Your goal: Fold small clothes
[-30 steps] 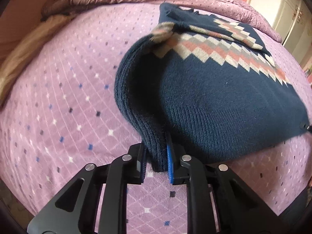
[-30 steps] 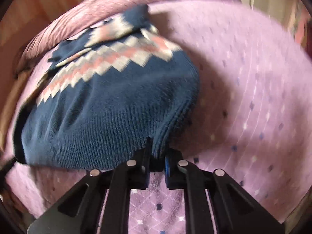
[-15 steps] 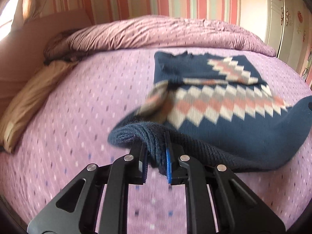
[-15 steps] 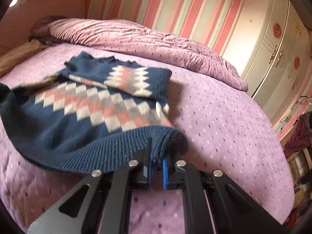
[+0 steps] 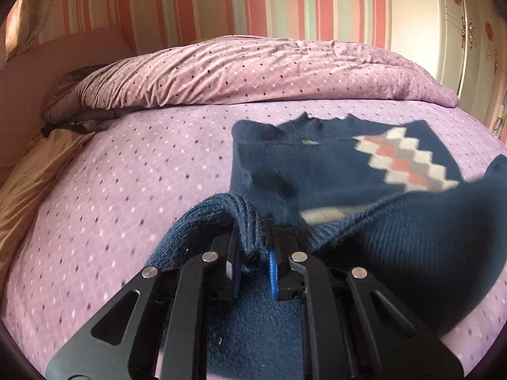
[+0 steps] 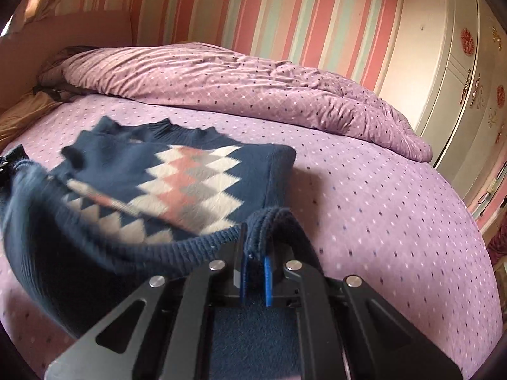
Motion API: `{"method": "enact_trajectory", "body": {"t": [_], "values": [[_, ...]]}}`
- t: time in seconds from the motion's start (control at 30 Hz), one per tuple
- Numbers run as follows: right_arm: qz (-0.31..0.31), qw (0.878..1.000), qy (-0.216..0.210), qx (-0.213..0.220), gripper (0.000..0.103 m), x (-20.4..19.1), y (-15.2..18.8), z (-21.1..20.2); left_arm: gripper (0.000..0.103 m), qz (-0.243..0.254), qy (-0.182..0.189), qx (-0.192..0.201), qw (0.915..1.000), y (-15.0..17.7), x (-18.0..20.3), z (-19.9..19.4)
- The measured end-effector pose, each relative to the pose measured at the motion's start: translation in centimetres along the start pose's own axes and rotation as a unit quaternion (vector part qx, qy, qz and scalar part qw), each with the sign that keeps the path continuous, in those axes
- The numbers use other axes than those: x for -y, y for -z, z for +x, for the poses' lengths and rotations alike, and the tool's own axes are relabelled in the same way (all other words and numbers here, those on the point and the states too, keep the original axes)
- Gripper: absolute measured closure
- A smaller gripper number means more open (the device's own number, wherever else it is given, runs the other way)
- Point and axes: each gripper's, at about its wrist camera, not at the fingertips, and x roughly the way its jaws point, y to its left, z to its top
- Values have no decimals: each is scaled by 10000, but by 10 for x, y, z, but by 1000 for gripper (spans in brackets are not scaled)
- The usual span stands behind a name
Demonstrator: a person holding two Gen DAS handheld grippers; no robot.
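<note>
Striped pink and green wallpaper (image 5: 221, 0) is running across the top of both views, above a purple dotted bedspread (image 5: 126, 174) with a rumpled duvet (image 5: 253, 72) bunched along its far side. At the lower centre of the left wrist view, the left gripper (image 5: 253, 253) is clamping the ribbed hem of the navy sweater (image 5: 317, 171), jaws nearly together with the knit pinched between them. At the lower centre of the right wrist view, the right gripper (image 6: 253, 262) is pinching the hem's other corner the same way. Compared with a second ago, both hems are now lifted and carried toward the sweater's upper half, which is lying flat mid-frame, and the wall has come into sight.
</note>
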Motion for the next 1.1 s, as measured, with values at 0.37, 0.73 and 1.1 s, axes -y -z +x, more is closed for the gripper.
{"method": "enact_trajectory", "body": {"t": [0.37,0.73,1.1], "values": [[-216,9995,228,17,95,10,-65,52,92,70,-273,143,9995,-66,-12,43],[254,9977,399,-484,95,34,-132,163,91,363,-331,-13,9988,-147,-7,132],[246,9933,-52,-1127,86,36,-120,202,78,350,-188,-719,9966,-128,-13,182]]}}
